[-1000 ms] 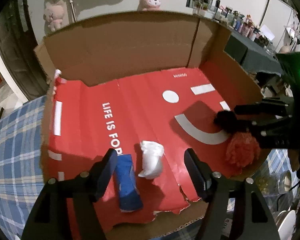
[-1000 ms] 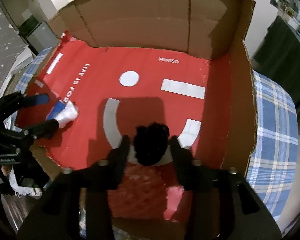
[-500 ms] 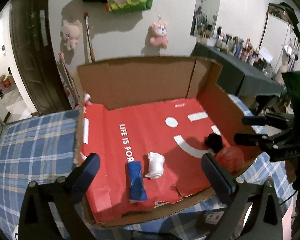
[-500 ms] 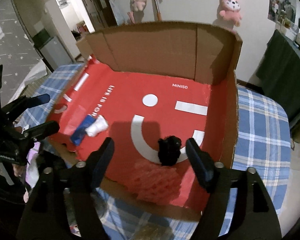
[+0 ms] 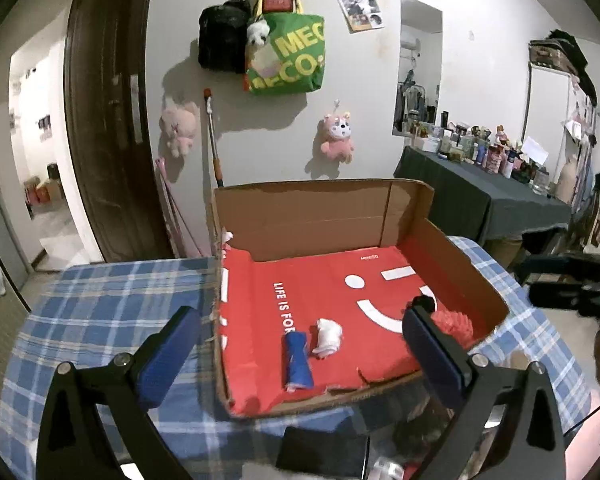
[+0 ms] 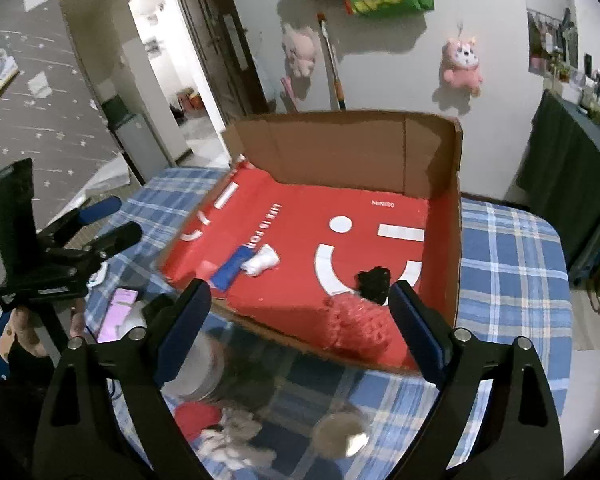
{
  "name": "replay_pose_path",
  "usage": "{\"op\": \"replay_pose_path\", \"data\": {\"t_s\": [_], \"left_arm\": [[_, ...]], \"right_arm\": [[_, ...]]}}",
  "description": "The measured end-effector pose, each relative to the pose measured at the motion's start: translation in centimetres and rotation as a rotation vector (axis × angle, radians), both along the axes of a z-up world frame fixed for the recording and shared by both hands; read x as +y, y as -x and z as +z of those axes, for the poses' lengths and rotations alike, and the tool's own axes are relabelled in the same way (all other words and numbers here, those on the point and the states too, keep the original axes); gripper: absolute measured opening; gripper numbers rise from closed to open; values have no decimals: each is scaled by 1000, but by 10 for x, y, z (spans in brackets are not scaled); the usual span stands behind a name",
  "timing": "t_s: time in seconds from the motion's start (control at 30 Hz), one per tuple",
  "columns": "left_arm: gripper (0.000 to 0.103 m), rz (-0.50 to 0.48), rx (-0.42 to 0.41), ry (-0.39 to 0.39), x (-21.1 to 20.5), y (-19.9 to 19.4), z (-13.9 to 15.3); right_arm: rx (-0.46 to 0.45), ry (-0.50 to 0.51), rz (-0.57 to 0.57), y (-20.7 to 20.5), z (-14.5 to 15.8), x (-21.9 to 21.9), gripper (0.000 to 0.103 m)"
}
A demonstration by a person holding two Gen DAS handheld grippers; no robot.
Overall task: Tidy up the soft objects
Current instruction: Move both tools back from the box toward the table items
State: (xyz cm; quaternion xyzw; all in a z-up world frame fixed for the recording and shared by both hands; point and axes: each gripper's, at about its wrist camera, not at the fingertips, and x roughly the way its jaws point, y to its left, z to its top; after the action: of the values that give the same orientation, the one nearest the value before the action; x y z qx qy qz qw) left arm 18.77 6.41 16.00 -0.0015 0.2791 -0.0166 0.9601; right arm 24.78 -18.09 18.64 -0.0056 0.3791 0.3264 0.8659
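Observation:
A cardboard box (image 5: 324,216) with a red printed floor stands on a blue plaid table. In it lie a rolled blue cloth (image 5: 298,360), a white cloth (image 5: 328,336), a black fluffy item (image 6: 374,280) and a red fluffy item (image 6: 358,324). The same box shows in the right wrist view (image 6: 340,148). My left gripper (image 5: 300,352) is open and empty, held back from the box's near edge. My right gripper (image 6: 298,320) is open and empty, also drawn back above the table's front. The red item (image 5: 454,326) lies at the box's near right corner.
The plaid tablecloth (image 5: 100,304) surrounds the box. In the right wrist view a phone (image 6: 118,314), a round container (image 6: 200,372), red and grey soft items (image 6: 220,424) and a bowl (image 6: 340,436) sit in front of the box. A dark cluttered table (image 5: 480,192) stands at the right.
Both grippers have pulled back and up away from the box. The right gripper opened and left the black and red fluffy items in the box. The left gripper opened wider.

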Motion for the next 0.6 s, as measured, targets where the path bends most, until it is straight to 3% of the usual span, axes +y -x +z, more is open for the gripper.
{"op": "replay_pose_path", "data": {"t_s": [0.23, 0.43, 0.6], "left_arm": [[103, -7, -40, -35, -10, 42, 0], [103, 3, -52, -88, -24, 68, -7], [103, -5, -20, -44, -27, 81, -16]], "right_arm": [[-77, -56, -12, 52, 14, -10, 98], [-94, -48, -14, 86, 7, -9, 98], [-98, -60, -22, 111, 0, -11, 98]]}}
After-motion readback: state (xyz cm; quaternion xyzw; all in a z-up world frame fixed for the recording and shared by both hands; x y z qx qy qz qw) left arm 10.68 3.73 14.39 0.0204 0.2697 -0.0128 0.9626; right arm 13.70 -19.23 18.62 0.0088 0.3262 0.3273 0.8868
